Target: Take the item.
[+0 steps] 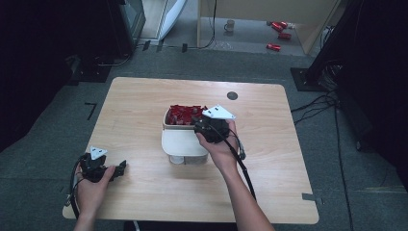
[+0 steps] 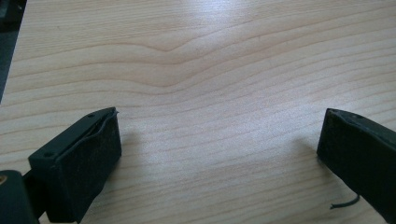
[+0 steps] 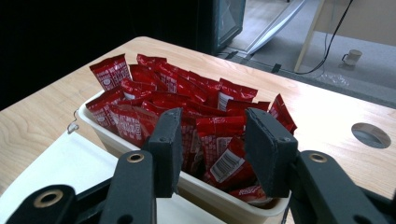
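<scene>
1. Left hand-held gripper [image 1: 120, 169]: held at the lower left of the high view, resting low on the bare tabletop [image 1: 144, 96]; jaws spread wide, nothing between them.
2. Cream box [image 1: 167, 123]: at frame centre, packed with red sachets [image 1: 185, 113]; a white lid [image 1: 183, 143] lies just below it.
3. Right hand-held gripper [image 3: 212, 140]: held at the box's right rim; jaws narrowly parted above the sachets, gripping nothing.
</scene>
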`<move>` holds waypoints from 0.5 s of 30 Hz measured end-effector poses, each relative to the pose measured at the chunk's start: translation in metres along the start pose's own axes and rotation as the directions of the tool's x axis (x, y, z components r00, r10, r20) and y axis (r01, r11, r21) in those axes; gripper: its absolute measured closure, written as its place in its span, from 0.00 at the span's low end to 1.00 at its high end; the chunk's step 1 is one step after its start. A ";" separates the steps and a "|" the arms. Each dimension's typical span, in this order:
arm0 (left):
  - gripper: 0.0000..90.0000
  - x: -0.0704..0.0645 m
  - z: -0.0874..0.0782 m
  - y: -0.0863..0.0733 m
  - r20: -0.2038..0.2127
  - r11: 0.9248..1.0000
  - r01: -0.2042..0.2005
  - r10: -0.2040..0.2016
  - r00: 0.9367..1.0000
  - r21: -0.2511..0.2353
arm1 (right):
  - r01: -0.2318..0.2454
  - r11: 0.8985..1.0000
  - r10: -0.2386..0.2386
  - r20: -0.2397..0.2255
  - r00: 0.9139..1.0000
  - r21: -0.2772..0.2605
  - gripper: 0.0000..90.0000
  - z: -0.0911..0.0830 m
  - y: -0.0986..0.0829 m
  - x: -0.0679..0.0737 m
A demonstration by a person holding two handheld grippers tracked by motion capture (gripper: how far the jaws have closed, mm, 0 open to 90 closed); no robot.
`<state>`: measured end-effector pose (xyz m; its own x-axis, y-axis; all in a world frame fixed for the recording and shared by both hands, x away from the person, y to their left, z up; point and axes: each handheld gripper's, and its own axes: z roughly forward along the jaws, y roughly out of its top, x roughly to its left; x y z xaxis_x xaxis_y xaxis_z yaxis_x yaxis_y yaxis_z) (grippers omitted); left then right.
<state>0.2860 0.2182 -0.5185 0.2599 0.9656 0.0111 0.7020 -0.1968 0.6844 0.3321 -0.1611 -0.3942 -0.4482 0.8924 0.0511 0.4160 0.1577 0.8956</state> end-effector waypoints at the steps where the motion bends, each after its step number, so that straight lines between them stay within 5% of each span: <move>1: 0.00 0.000 0.000 0.000 0.000 1.000 0.000 0.000 1.000 0.000 | 0.007 1.000 -0.007 0.008 1.000 -0.001 0.64 0.000 0.000 0.001; 9: 0.00 0.000 0.000 0.000 0.000 1.000 -0.001 0.001 1.000 0.001 | -0.025 0.999 0.025 0.012 1.000 -0.023 0.63 -0.001 0.002 -0.003; 15: 0.00 0.000 0.000 0.000 0.000 1.000 0.000 0.000 1.000 0.000 | 0.010 0.999 -0.010 0.007 1.000 0.038 0.63 0.007 -0.002 0.000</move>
<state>0.2860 0.2181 -0.5185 0.2597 0.9656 0.0108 0.7022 -0.1965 0.6844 0.3364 -0.1588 -0.3991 -0.4468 0.8938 0.0393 0.4416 0.1821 0.8785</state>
